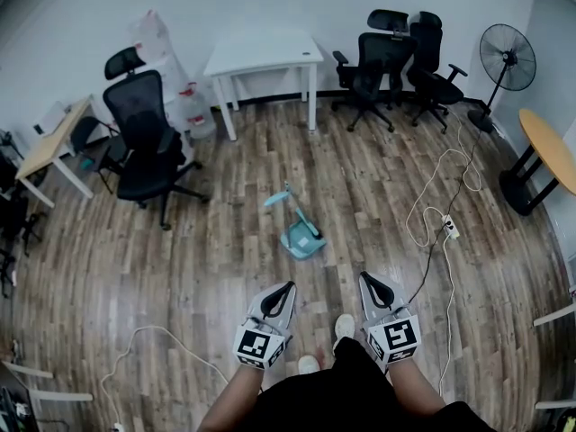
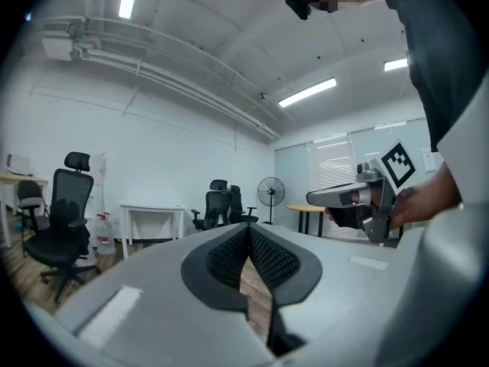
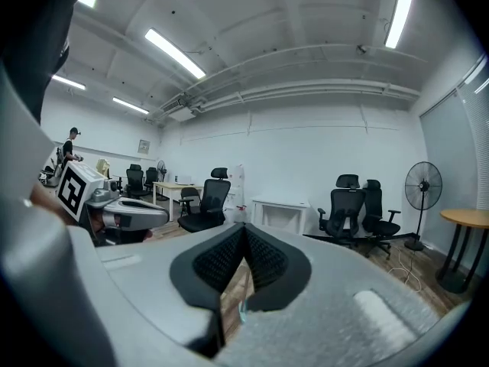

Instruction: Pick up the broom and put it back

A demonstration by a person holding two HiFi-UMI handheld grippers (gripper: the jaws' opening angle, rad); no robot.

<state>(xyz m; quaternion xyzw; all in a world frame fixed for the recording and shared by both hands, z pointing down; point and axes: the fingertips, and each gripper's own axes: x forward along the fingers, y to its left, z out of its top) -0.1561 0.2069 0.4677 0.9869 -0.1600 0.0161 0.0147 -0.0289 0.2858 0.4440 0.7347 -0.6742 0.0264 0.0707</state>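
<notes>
Broom: a light-blue plastic broom [image 1: 300, 234] with a thin pale handle [image 1: 297, 207] is seen lying flat on the brown wood-plank floor [image 1: 180, 268]. It lies in the open middle of the room, well apart from the furniture. Its wide blue end lies nearer the person, and the handle runs away toward the white rectangular table [image 1: 261, 57]. Whether a dustpan is clipped to it cannot be told.

Left gripper: the left gripper [image 1: 286, 288] is held low ahead of the body and aimed toward the broom. Its black ribbed pads [image 2: 229, 254] are pressed together with nothing between them.

Right gripper: the right gripper [image 1: 367, 279] is held beside the left one. It is likewise clenched and empty, with its pads [image 3: 221, 260] meeting at the tip.

Distance: both grippers are near the broom but not at it, and no contact is made.

Handling: the broom is judged to be light and its handle stiff. The smooth round plastic could roll or slip between the pads. The wide end is probably the heavier, so it would sag if the far tip alone were held.

Grasp point: the handle is best taken across its width, close to the wide end or at mid-length. The jaws would have to be opened first, and one jaw slid under against the floor.

Nearby hazard: a loose white cable [image 1: 430, 207] is laid on the floor to the right, clear of the broom.
</notes>
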